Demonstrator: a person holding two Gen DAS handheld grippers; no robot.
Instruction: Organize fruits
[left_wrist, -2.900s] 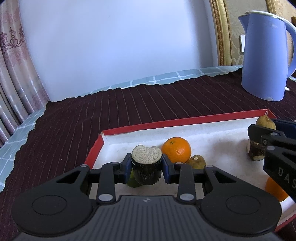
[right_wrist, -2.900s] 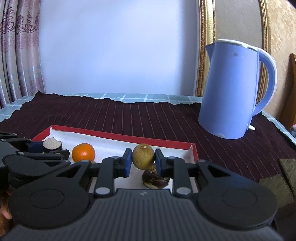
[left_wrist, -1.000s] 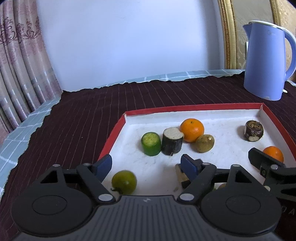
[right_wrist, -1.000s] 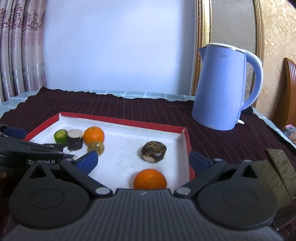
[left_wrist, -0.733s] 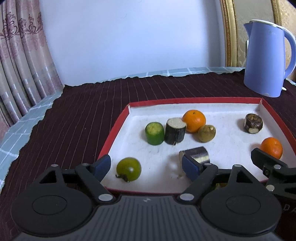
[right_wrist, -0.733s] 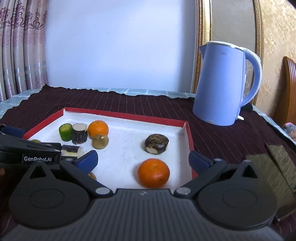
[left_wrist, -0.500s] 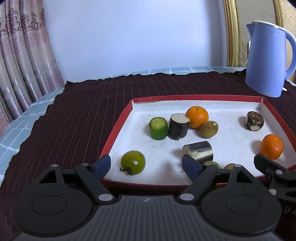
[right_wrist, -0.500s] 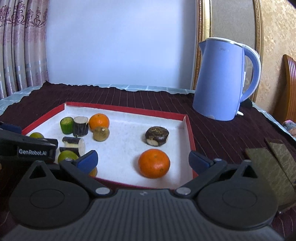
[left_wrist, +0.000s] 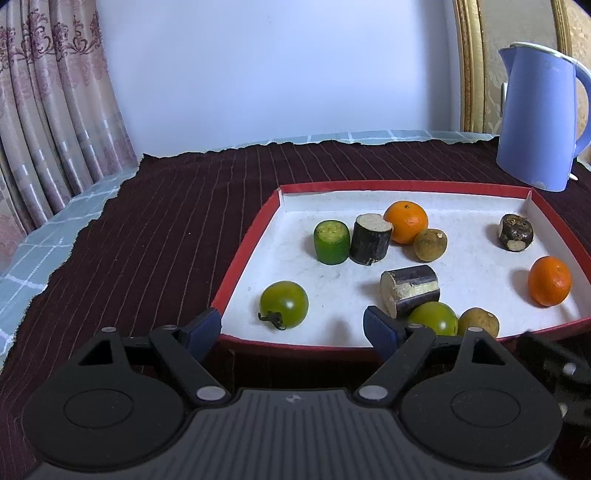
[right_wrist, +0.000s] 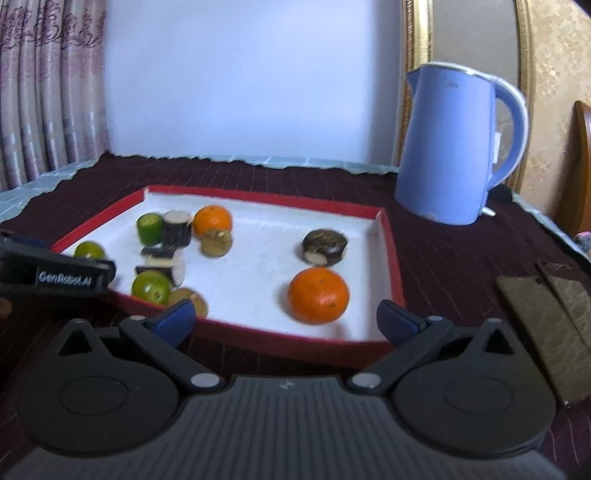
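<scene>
A red-rimmed tray (left_wrist: 243, 266) (right_wrist: 391, 251) with a white floor holds several fruits. Among them are two oranges (left_wrist: 405, 222) (left_wrist: 549, 281), a green cut cylinder (left_wrist: 331, 242), two dark sugarcane pieces (left_wrist: 370, 240) (left_wrist: 410, 290), two green tomatoes (left_wrist: 283, 304) (left_wrist: 432, 319), brown round fruits (left_wrist: 430, 244) and a dark water chestnut (left_wrist: 516, 232). My left gripper (left_wrist: 291, 328) is open and empty at the tray's near edge. My right gripper (right_wrist: 286, 317) is open and empty, just before the near orange (right_wrist: 318, 295).
A blue electric kettle (left_wrist: 539, 122) (right_wrist: 458, 147) stands behind the tray on the dark striped tablecloth (left_wrist: 166, 229). Curtains (left_wrist: 48, 122) hang at the left. Dark flat pieces (right_wrist: 546, 325) lie on the cloth at the right.
Both grippers have let go of their fruits and opened. Both have drawn back from the tray to its near edge, so more fruits show.
</scene>
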